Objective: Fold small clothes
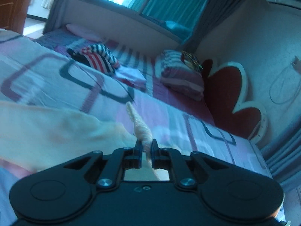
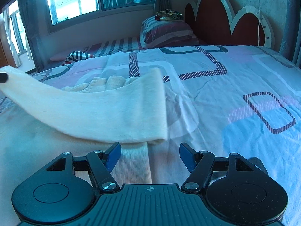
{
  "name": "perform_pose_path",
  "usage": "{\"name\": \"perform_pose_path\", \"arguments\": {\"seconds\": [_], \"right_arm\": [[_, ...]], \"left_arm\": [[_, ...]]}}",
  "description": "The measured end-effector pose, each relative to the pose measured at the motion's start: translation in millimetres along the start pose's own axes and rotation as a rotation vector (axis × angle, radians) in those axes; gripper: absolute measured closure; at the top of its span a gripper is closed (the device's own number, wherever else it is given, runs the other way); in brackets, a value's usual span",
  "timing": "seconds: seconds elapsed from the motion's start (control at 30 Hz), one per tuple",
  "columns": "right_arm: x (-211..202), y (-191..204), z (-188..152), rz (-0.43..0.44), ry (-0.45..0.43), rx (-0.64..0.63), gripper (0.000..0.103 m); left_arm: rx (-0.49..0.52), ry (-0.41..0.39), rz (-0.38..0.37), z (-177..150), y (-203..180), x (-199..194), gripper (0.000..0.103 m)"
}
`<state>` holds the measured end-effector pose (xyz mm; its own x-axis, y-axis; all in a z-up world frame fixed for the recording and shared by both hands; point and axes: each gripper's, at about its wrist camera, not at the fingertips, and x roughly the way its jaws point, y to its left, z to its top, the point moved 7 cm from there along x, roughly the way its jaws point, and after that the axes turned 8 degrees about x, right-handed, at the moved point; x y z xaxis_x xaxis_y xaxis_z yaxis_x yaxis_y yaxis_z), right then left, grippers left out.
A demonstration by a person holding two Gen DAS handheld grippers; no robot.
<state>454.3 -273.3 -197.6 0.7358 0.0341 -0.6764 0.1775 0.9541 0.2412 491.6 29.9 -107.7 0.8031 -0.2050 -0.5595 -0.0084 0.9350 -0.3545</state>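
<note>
A cream knitted sweater (image 2: 56, 150) lies on the patterned bed cover (image 2: 235, 98). In the left wrist view my left gripper (image 1: 146, 146) is shut on the sweater's ribbed cuff (image 1: 140, 126), which sticks up past the fingertips. The rest of the sweater (image 1: 41, 130) spreads to the left. In the right wrist view the sleeve (image 2: 94, 105) hangs lifted across the body, and its far left end is held by the black tip of the left gripper (image 2: 3, 77). My right gripper (image 2: 150, 151) stands open low over the sweater's right edge (image 2: 137, 165), with nothing pressed between its blue pads (image 2: 113, 155).
Striped clothes (image 1: 97, 58) and a small folded pile (image 1: 131, 77) lie further up the bed. A folded quilt (image 2: 169, 32) sits by the red and white headboard (image 2: 212, 18). A window wall runs along the far side. Bare cover lies to the right of the sweater.
</note>
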Motion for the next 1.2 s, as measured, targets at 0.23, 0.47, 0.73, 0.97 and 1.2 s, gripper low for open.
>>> {"name": "perform_pose_path", "arguments": {"seconds": [0.23,0.47,0.73,0.97,1.2], "right_arm": [[12.7,10.5,10.4,0.022,-0.005,-0.009,0.060],[20.9,2.2,8.3,0.054,0.056,0.067,0.088],[9.0,1.4,19.3,0.072,0.032,0.070,0.078],[21.1,6.8,53.1,0.060,-0.034,0.050,0.035],[65.9,-0.5,75.0,0.036,0.017,0.110,0.035]], "left_arm": [[-0.091,-0.016,0.093,4.8,49.0,-2.0,0.096],[-0.063,0.067,0.174,-27.5,78.7,18.3,0.096],[0.040,0.103,0.318,-54.6,91.9,14.5,0.054],[0.156,0.015,0.295,-41.7,68.2,-7.7,0.022],[0.218,0.100,0.234,-51.7,41.6,31.1,0.027]]}}
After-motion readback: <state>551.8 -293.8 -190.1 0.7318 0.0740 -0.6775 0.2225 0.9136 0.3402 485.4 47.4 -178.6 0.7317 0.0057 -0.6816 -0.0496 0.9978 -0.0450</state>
